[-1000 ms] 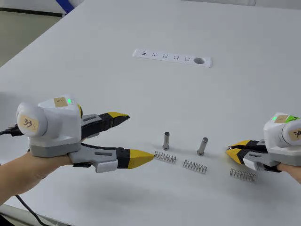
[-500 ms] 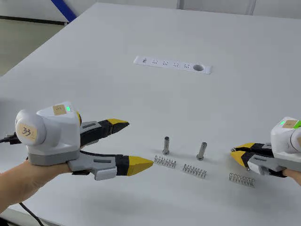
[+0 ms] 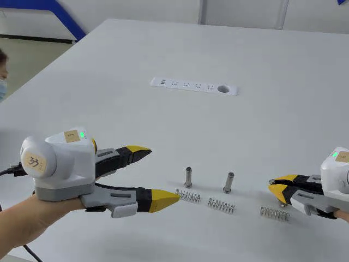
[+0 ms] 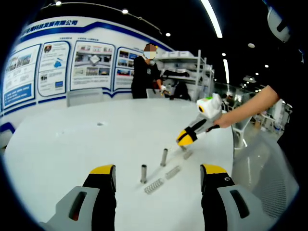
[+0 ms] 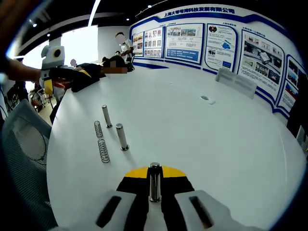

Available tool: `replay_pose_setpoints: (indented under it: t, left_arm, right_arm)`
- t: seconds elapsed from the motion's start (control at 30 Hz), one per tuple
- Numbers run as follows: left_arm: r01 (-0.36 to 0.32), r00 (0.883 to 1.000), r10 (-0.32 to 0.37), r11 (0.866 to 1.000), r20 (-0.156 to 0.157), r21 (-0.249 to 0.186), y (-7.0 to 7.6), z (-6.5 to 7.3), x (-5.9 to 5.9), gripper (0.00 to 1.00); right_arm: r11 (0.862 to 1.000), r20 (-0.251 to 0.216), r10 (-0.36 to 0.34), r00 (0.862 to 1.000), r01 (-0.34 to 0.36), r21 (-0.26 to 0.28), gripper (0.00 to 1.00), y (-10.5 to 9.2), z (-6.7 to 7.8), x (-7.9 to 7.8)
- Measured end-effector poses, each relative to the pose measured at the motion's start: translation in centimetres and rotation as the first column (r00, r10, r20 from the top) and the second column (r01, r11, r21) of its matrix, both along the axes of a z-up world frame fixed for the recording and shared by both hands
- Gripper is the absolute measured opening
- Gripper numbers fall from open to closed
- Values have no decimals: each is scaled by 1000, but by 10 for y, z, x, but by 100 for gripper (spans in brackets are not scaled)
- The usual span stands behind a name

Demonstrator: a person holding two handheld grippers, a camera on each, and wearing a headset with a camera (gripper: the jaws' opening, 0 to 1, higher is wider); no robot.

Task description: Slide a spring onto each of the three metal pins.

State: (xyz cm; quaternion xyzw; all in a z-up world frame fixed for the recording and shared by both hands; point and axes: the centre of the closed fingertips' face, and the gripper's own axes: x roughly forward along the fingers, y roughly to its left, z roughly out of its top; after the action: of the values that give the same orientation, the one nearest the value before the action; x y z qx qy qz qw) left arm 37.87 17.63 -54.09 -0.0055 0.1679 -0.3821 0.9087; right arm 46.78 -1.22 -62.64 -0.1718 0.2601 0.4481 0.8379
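Right claw (image 5: pixel 154 172), clamped on pin (image 5: pixel 154 185): we held it upright, likely steadying it for spring (image 3: pixel 274 213) just beside. Left claw (image 3: pixel 161 172): gaped wide.

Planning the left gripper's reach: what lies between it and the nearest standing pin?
Bare table, in the head view, between the left gripper and that pin; a spring lies just beside the line.

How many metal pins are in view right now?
3. Two stand upright on the table, a left pin and a middle pin. The third pin is held between the right tool's jaws.
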Motion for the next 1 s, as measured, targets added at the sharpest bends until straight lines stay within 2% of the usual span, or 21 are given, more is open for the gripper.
replay_pose_setpoints:
  t: [0.27,0.63,0.8,0.87,1.0]
  left_arm:
    - [3,1000,-3,1000,-8,16,-1,-3,-6,73]
    - [19,1000,-19,1000,-8,24,-9,-2,-10,72]
    - [20,1000,-19,999,-7,26,-9,-2,-12,72]
    - [21,1000,-21,999,-10,32,-9,-3,-13,72]
    - [24,1000,-23,999,-14,37,-8,-4,-16,72]
  right_arm:
    - [1000,15,-1,1000,0,21,8,-2,8,-5]
    - [999,16,-18,1000,17,50,8,-9,9,-9]
    - [995,16,-24,1000,22,100,8,-6,9,-15]
    - [995,33,-21,999,18,101,8,-5,9,-15]
    - [990,41,-32,999,26,136,9,-5,10,-14]
